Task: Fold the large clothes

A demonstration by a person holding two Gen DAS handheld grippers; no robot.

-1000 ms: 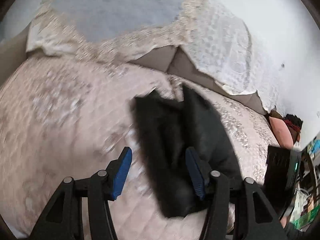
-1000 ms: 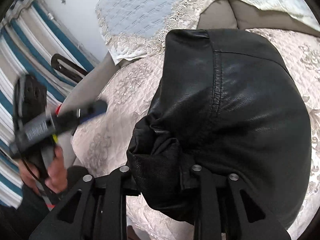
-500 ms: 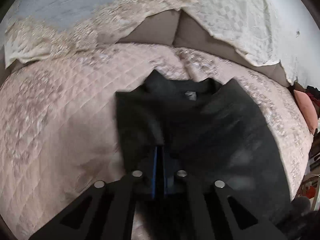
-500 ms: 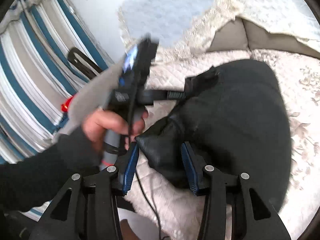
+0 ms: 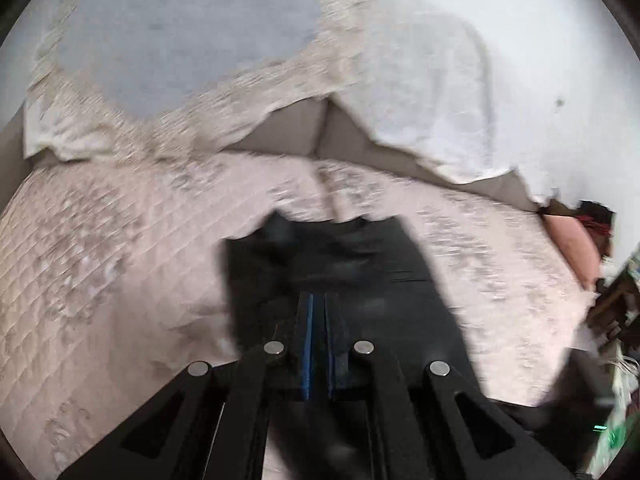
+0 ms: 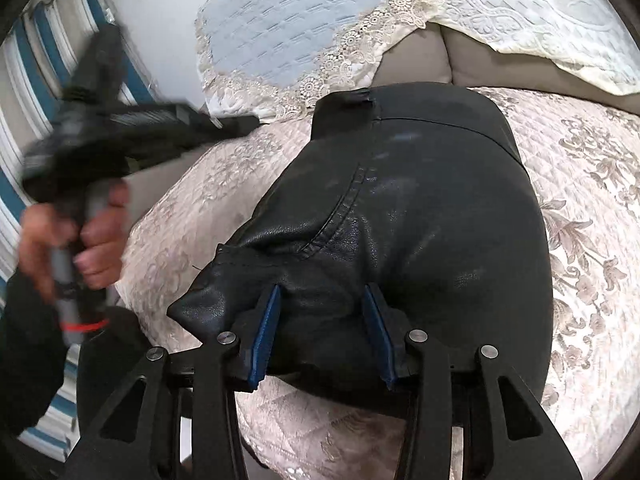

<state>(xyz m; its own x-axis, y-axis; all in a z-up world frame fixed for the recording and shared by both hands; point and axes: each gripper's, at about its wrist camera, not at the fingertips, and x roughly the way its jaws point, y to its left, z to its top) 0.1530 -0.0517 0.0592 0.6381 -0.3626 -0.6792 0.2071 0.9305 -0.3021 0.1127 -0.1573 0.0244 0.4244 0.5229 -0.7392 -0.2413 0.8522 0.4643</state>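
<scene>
Blurring: my left view smears the black jacket (image 5: 340,280) (detail lost).
Left claw (image 5: 316,312): pressed together over it.
Right claw (image 6: 324,312): pinching its bunched corner on the sofa cover (image 6: 580,200).

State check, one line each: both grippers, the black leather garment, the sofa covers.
Left gripper: shut, over the garment; a grip cannot be told.
Right gripper: jaws just opened wider, a bunched fold between them.
Black leather garment: lying bunched on quilted floral cover.
Lace-edged throw: draped over backrest.
</scene>
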